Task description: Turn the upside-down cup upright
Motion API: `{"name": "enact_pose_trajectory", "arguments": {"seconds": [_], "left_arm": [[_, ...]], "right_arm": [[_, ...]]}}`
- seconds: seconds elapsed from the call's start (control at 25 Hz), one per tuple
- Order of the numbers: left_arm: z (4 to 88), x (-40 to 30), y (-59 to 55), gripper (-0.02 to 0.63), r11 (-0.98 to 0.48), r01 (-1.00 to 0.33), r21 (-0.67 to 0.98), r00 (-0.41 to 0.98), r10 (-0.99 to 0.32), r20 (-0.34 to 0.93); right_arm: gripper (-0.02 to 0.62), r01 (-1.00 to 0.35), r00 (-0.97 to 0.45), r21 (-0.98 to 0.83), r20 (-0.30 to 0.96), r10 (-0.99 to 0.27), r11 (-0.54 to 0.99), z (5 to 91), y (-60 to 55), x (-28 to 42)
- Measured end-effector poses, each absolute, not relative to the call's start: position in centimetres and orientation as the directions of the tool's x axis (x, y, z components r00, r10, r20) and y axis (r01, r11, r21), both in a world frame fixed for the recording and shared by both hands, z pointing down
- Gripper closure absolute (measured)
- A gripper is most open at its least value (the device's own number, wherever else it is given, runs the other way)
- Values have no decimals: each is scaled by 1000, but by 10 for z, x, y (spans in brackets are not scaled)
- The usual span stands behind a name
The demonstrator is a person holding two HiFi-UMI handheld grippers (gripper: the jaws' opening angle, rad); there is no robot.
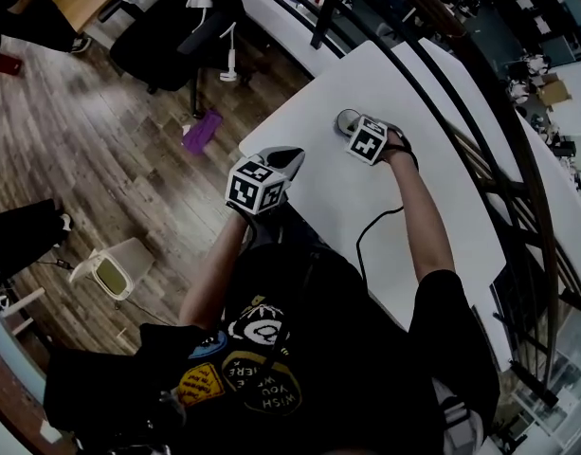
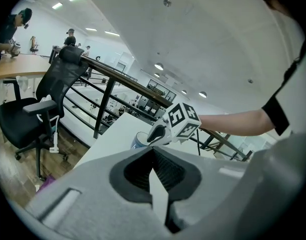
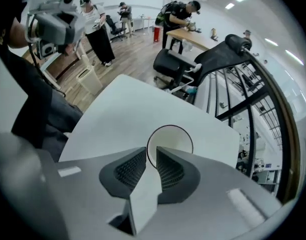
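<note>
In the head view, the left gripper (image 1: 292,157) hovers over the near edge of the white table (image 1: 328,197), and the right gripper (image 1: 354,129) points down at the cup (image 1: 343,118) farther in. In the left gripper view, the left gripper (image 2: 153,151) has its jaws pressed together on nothing; beyond it the cup (image 2: 139,141) stands mouth up under the right gripper (image 2: 153,134). In the right gripper view, the right gripper (image 3: 151,154) has its jaws a narrow slit apart, astride the near rim of the upright cup (image 3: 172,139), whose white inside shows.
</note>
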State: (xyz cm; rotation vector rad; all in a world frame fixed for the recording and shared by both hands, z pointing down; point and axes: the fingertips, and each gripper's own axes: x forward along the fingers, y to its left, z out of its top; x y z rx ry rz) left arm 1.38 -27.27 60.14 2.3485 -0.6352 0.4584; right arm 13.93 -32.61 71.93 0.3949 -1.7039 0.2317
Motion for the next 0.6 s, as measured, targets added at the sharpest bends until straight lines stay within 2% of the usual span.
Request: {"name": "enact_pose_trajectory", "arguments": {"seconds": [0.12, 0.2, 0.32, 0.44, 0.6], "left_arm": [[597, 17, -273, 601, -685, -543, 487, 825, -324, 463], [593, 19, -273, 601, -694, -544, 471, 824, -334, 458], [585, 27, -269, 601, -717, -540, 442, 824, -343, 451], [574, 40, -259, 601, -764, -511, 394, 835, -331, 441], [572, 58, -234, 601, -797, -450, 403, 861, -268, 432]], "right_arm": [[548, -549, -212, 110, 941, -266, 828, 692, -319, 150], [566, -691, -271, 110, 877, -397, 714, 671, -309, 155], [592, -868, -368, -41, 723, -585, 495, 635, -281, 153], [594, -918, -395, -223, 557, -730, 327, 601, -245, 145], [594, -916, -295, -381, 430, -853, 125, 585, -198, 144]]}}
